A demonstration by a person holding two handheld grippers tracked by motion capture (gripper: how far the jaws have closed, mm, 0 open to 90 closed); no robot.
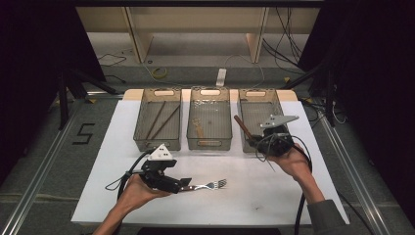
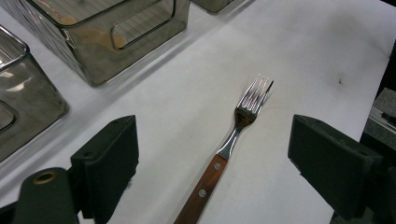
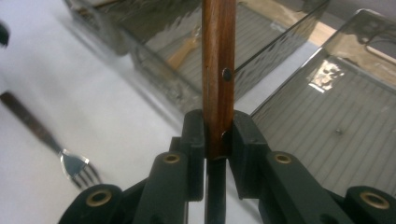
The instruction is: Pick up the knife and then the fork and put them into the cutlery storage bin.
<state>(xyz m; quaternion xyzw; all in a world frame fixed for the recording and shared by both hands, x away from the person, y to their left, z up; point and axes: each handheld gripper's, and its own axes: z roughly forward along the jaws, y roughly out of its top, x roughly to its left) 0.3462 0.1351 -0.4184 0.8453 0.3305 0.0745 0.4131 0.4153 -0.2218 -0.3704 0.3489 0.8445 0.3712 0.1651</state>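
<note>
A fork [image 1: 211, 185] with a wooden handle lies flat on the white table [image 1: 254, 196], tines pointing right. My left gripper [image 1: 185, 185] stands open low over it, and in the left gripper view the handle [image 2: 205, 186] lies between the two spread jaws, touching neither. My right gripper [image 1: 259, 142] hovers at the front edge of the right bin [image 1: 257, 93], shut on a wooden-handled utensil [image 1: 242, 126]. Its riveted handle [image 3: 217, 70] rises straight out of the shut jaws, and its working end is hidden below them.
Three clear bins stand in a row at the back. The left bin [image 1: 157, 147] holds two dark sticks, and the middle bin [image 1: 209, 145] holds a wooden-handled piece. The fork [image 3: 74, 163] also shows in the right gripper view. Cables trail from both grippers.
</note>
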